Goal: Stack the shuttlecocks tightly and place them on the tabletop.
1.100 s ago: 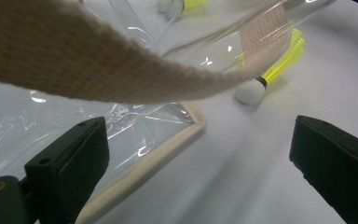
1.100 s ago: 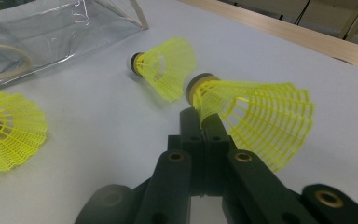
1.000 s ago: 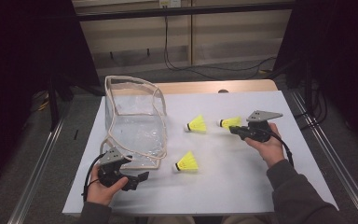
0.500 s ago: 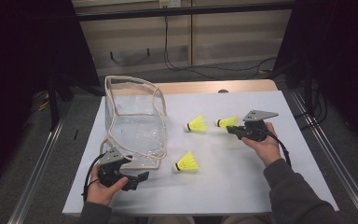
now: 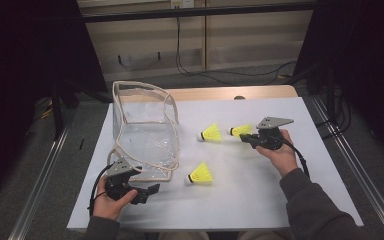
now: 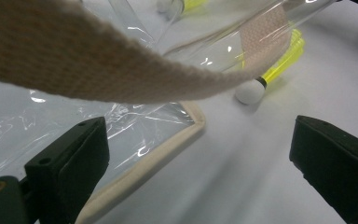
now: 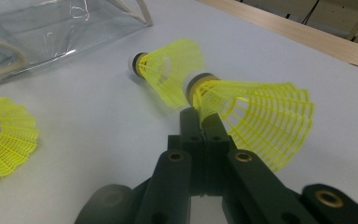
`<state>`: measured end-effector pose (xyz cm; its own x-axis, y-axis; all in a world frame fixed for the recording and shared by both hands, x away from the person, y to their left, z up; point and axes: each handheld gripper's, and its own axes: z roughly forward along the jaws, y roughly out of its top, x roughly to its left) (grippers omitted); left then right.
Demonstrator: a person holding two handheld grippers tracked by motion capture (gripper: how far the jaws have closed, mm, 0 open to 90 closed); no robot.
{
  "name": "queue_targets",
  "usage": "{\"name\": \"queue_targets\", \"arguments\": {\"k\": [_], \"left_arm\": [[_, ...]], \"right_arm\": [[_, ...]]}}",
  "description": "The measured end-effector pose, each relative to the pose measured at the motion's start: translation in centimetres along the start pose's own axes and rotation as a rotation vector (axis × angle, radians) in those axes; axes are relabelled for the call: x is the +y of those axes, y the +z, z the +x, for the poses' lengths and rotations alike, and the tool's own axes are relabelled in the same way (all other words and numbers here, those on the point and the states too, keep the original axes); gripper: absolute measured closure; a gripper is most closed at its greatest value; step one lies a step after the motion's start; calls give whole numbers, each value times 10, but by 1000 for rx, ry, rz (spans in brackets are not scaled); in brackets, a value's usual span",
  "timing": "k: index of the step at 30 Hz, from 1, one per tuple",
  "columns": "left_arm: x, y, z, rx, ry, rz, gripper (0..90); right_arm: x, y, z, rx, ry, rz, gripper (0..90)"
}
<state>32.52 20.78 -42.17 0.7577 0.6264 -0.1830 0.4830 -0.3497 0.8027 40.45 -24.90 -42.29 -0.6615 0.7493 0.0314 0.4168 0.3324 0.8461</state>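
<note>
High view: clear bag [image 5: 145, 130] holds nothing; shuttlecocks [image 5: 200, 173] outside.

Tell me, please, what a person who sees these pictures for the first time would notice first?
The three bright yellow shuttlecocks on the white table catch the eye: one lies near the front, one in the middle, and one is pinched at its skirt by the shut right gripper. Next comes the clear plastic bag with beige trim at the left, with the open left gripper close to its front corner.
</note>
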Motion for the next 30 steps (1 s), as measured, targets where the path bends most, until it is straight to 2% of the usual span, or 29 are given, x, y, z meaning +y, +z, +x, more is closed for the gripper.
{"name": "queue_targets", "arguments": {"k": [30], "left_arm": [[0, 0, 0, -1, -1, 0, 48]], "right_arm": [[8, 15, 2, 10, -14, 3, 900]]}}
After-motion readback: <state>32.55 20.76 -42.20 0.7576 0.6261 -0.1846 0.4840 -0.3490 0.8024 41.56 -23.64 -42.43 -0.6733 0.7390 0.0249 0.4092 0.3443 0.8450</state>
